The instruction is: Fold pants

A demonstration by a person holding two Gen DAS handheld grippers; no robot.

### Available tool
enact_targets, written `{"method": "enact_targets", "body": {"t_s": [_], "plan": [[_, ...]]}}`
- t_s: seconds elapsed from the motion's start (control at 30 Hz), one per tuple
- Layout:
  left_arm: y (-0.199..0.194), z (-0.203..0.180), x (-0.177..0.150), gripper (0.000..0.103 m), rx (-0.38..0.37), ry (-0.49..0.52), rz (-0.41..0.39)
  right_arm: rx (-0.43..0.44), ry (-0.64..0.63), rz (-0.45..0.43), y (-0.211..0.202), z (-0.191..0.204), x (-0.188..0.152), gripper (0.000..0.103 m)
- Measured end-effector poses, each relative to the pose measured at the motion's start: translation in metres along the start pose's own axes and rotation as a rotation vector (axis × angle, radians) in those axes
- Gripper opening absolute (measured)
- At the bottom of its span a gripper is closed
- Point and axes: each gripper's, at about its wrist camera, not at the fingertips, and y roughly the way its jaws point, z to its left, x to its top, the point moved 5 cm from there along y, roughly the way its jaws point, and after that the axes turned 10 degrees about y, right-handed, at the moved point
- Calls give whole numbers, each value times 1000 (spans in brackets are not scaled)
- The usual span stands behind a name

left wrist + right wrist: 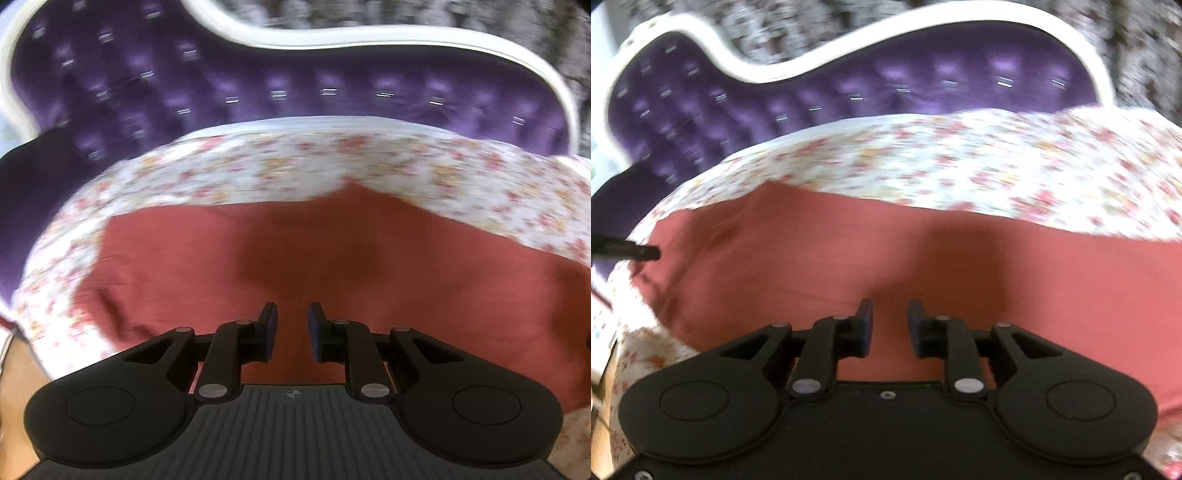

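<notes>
The pants [332, 258], a rust-red cloth, are lying spread flat over a floral sheet [295, 166] on a bed, filling the middle and lower part of both views. In the left wrist view the left tool [292, 325] is hovering over the near part of the pants with its blue-padded fingers [271, 325] parted and nothing between them, so it is released; a dark shadow is falling on the cloth just ahead at twelve o'clock. In that view the far edge of the pants is rising to a small peak toward twelve o'clock, and wrinkles are showing near the left edge at about eight o'clock. The right wrist view is showing the right tool [890, 321] likewise released, its fingers [866, 321] apart above bare red cloth, and the far edge of the pants [923, 258] running as a slanted line, higher at ten o'clock. Only this view is showing a thin dark tip [639, 252] reaching in from nine o'clock to the left edge of the pants; whether it is touching cannot be told. Behind the floral sheet [960, 158], a tufted purple headboard [258, 74] with a curved white frame is standing at twelve o'clock in both views, blurred.
</notes>
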Motion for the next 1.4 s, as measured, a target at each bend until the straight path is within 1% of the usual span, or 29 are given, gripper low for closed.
{"method": "enact_targets", "body": {"t_s": [0.07,0.17,0.23,0.3,0.33,0.37,0.43,0.5,0.63,0.67,0.77,0.8,0.83,0.87,0.97,1.1,1.17,1.33,1.4], "plan": [[5,-25,2,19,-38,37,3,-44,45,-1,-3,-23,5,34],[16,-56,0,19,-72,86,22,-81,115,8,-4,-51,13,34],[23,-73,-7,19,-101,113,44,-104,147,11,-4,-67,15,34],[30,-85,-15,19,-118,133,75,-149,171,36,-1,-84,12,34],[33,-90,-21,19,-128,143,94,-168,183,54,1,-91,9,31],[37,-94,-30,19,-140,150,118,-164,187,54,0,-95,5,31],[32,-95,-41,19,-118,171,88,-153,176,51,-6,-96,-2,31],[28,-99,-48,19,-105,206,80,-153,157,62,-10,-95,-9,31],[31,-92,-50,19,-132,169,90,-145,138,99,-21,-95,-18,31],[31,-92,-49,19,-136,162,92,-142,151,93,-27,-99,-18,31],[32,-96,-49,19,-129,178,85,-168,234,-7,-57,-125,-11,32],[31,-97,-50,19,-123,188,83,-188,271,-47,-69,-140,-7,33],[31,-98,-49,19,-119,196,83,-208,302,-74,-78,-154,-3,38],[30,-99,-50,19,-116,200,83,-235,334,-94,-86,-170,0,41],[29,-98,-50,19,-118,194,86,-302,418,-131,-106,-215,8,41],[29,-97,-50,19,-124,182,91,-353,515,-124,-114,-259,7,41],[30,-97,-49,19,-124,183,96,-357,555,-114,-113,-274,5,41],[30,-98,-48,19,-121,189,103,-304,624,-97,-108,-283,-3,41],[30,-96,-49,19,-128,181,103,-303,628,-88,-104,-282,-4,41]]}}
